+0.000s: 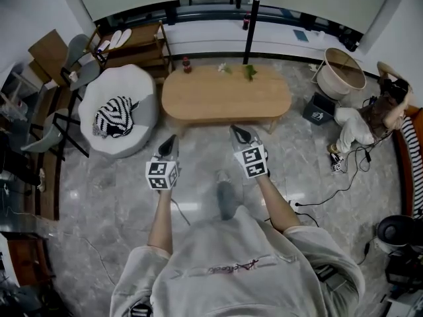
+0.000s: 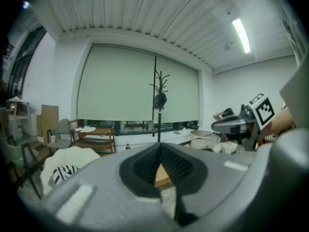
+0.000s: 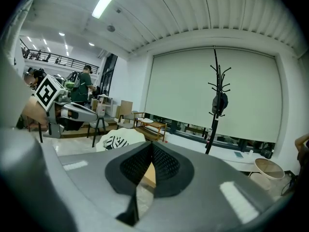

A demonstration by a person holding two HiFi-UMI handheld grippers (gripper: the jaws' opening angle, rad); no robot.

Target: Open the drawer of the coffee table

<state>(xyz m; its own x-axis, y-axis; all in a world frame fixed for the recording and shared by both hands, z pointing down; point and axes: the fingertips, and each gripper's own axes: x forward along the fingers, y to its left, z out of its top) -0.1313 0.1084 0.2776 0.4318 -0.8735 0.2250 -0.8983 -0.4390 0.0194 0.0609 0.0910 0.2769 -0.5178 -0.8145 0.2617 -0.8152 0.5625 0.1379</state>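
Note:
The oval wooden coffee table [image 1: 226, 96] stands ahead of me on the marble floor; no drawer shows from above. My left gripper [image 1: 169, 142] and right gripper [image 1: 239, 135] hang side by side just short of the table's near edge, both shut with nothing between the jaws. In the left gripper view the jaws meet at the tips [image 2: 160, 145], and a sliver of the wooden table [image 2: 161, 177] shows between the pads. The right gripper view shows its tips [image 3: 151, 144] closed too, with the table [image 3: 149, 175] seen through the gap.
A white armchair [image 1: 123, 111] with a striped cushion [image 1: 114, 115] sits left of the table. A black coat stand [image 1: 250, 25] rises behind it. A small red bottle [image 1: 186, 65] and green items [image 1: 249, 72] rest on the tabletop. A person [image 1: 370, 121] sits on the floor at right, cables nearby.

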